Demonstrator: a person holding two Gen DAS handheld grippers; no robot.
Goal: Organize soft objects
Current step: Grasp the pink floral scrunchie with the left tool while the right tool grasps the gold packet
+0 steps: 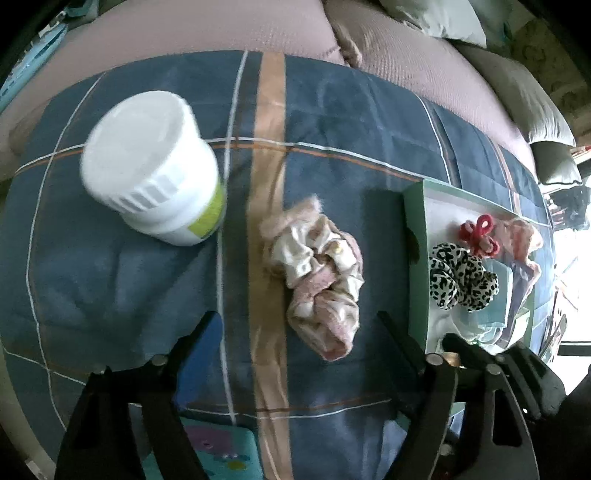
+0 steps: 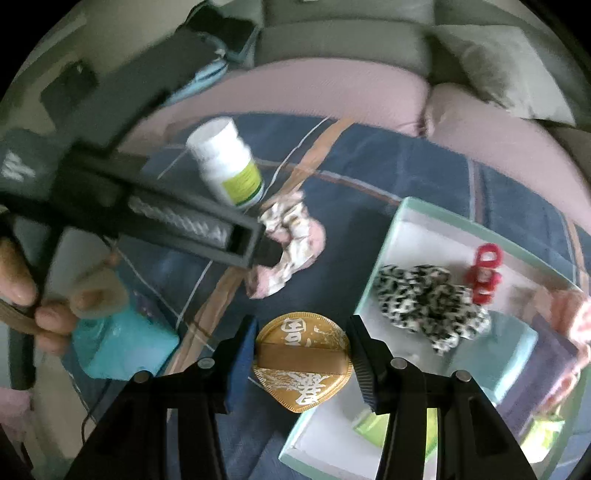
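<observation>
A pink and cream scrunchie (image 1: 317, 273) lies on the blue plaid blanket (image 1: 110, 280). My left gripper (image 1: 295, 317) hovers over its near end, open, a finger on each side and nothing gripped. To the right stands a pale green box (image 1: 413, 221) holding a leopard-print scrunchie (image 1: 461, 277), a red hair clip (image 1: 480, 232) and a pink fabric piece (image 1: 521, 236). My right gripper (image 2: 303, 321) is shut on a round gold powder puff (image 2: 303, 365) with a ribbon band, held above the blanket beside the box's (image 2: 376, 266) left rim. The leopard scrunchie (image 2: 424, 299) and pink scrunchie (image 2: 291, 236) also show there.
A white bottle (image 1: 155, 166) with a green label stands left of the scrunchie. A teal packet (image 2: 122, 347) lies at the blanket's near left. A person's hand (image 2: 22, 280) holds the left gripper's handle. Pink cushions (image 1: 221, 26) and grey pillows border the far side.
</observation>
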